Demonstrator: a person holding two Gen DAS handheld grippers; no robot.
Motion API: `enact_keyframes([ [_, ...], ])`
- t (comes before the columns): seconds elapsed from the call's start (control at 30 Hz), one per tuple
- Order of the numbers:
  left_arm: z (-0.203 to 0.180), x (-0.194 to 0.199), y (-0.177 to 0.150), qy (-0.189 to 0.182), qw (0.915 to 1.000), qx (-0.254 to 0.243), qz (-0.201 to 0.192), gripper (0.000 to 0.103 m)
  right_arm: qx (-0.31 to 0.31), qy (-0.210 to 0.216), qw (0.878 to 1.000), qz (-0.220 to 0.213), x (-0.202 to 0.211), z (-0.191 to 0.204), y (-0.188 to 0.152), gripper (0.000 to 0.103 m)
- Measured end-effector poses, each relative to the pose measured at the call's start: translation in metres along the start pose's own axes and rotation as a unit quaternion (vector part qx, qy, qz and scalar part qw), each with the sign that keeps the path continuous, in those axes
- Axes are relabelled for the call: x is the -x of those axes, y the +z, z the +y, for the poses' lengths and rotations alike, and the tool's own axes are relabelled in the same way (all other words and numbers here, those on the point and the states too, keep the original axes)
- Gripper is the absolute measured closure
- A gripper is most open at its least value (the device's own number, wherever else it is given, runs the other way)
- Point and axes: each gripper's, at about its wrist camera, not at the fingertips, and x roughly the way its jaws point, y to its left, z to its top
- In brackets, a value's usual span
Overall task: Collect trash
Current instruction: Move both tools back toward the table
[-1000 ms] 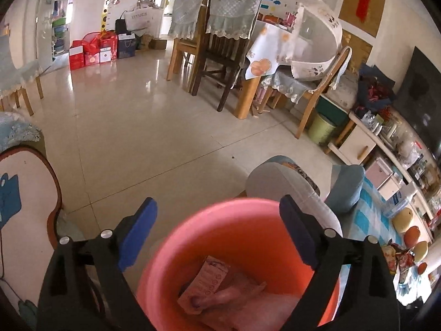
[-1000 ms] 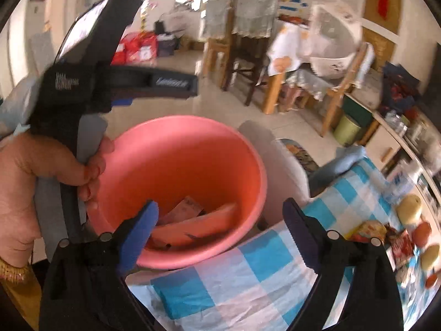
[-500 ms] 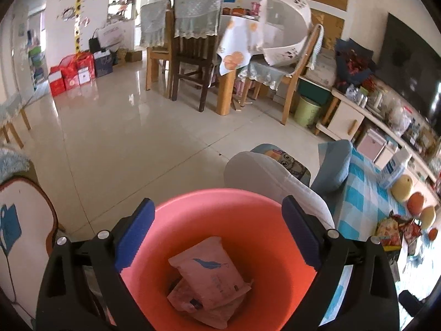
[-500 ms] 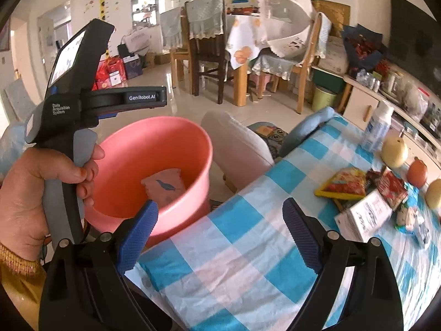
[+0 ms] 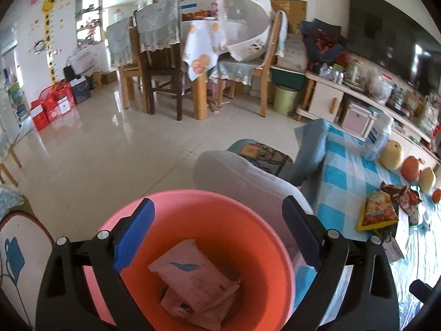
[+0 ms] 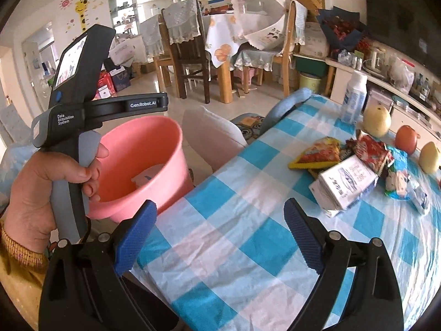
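Right gripper gapes wide, empty; left gripper wide over pink basin. Tissue pack: light, squashy; pinch its short edge

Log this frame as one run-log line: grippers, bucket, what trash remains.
left gripper: open, over pink bucket | bucket: holds wrappers | right gripper: open, empty, over checked tablecloth | remaining: snack packets on table

"GenRobot.AI" — left gripper arm

Lower wrappers in the pink bucket lie mostly hidden.
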Motion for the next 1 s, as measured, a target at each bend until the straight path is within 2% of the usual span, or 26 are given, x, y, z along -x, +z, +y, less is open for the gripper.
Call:
enact_keyframes([
  [0.37,-0.04,0.009,-0.001,-0.058,0.9976,-0.031,-0.024,0.009,-0.028,-0.005,1.0,-0.003,0.018,-0.028,-0.017,0.009],
  [0.53,-0.063,0.012,-0.005,-0.071,0.9955,-0.054,-0.033,0.009,-0.027,-0.016,0.999,-0.012,0.03,-0.042,-0.027,0.008],
  [0.77,-0.094,0.015,-0.011,-0.092,0.9908,-0.092,-0.036,0.009,-0.028,-0.025,0.999,-0.021,0.043,-0.061,-0.043,0.008],
  [1.0,-0.125,0.019,-0.019,-0.129,0.9838,-0.12,-0.033,0.009,-0.045,-0.025,0.998,-0.024,0.051,-0.082,-0.053,0.006],
])
